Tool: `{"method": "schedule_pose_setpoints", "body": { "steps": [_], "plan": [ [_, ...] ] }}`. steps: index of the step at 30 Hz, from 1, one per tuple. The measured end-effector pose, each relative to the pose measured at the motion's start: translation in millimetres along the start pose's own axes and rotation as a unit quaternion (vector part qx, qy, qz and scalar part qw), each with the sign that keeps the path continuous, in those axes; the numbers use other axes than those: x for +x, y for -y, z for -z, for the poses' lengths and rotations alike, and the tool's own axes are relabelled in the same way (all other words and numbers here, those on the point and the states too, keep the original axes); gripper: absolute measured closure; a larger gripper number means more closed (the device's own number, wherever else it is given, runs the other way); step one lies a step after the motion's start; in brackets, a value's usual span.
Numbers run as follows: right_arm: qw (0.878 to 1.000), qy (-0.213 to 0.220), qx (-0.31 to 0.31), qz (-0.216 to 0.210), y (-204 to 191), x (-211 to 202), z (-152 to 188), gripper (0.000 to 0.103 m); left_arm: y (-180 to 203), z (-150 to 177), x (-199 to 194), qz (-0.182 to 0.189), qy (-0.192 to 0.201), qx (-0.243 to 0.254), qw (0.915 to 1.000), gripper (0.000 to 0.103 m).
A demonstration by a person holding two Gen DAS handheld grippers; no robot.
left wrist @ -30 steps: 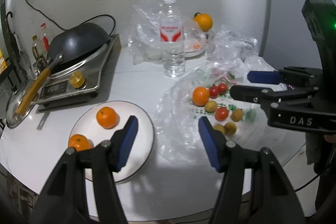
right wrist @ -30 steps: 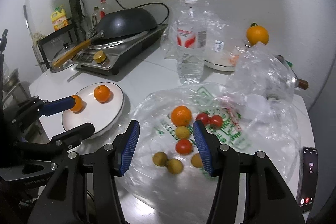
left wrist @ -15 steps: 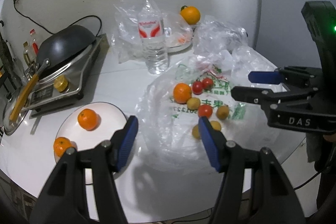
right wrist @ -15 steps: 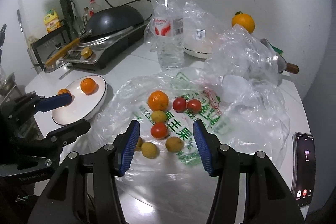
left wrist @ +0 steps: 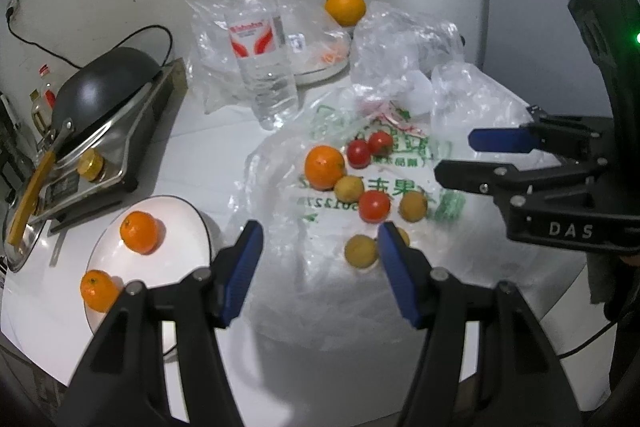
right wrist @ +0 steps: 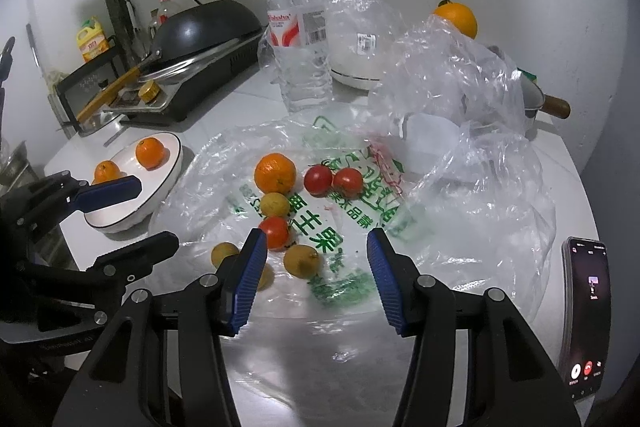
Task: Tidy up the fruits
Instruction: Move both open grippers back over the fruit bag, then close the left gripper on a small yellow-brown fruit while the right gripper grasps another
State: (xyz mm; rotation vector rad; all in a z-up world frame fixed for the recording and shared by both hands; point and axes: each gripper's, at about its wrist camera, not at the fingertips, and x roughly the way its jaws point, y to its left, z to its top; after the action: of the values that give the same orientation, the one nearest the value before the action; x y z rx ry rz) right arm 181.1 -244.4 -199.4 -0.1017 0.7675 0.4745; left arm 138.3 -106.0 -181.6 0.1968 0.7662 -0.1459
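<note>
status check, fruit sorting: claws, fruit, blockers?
Left claw and right claw both open, empty, above the plastic bag. Two oranges on white plate; one orange, tomatoes, small yellow fruits loose on the bag. No blockers.

Both grippers are tilted downward. The left gripper [left wrist: 320, 251] is held with its blue-padded jaws parted and nothing clamped between them. The right gripper [right wrist: 314, 259] is likewise held open and empty, its pads clear of contact on either side.
</note>
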Motion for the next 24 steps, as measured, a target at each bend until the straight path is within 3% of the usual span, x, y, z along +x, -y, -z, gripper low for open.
{"method": "schedule_pose_setpoints", "body": {
  "steps": [24],
  "plan": [
    [0.999,-0.039,-0.013,-0.024,3.7,33.6,9.2,0.056,15.0,4.4,36.5,0.006,-0.036,0.031,0.9988,0.043]
  ]
}}
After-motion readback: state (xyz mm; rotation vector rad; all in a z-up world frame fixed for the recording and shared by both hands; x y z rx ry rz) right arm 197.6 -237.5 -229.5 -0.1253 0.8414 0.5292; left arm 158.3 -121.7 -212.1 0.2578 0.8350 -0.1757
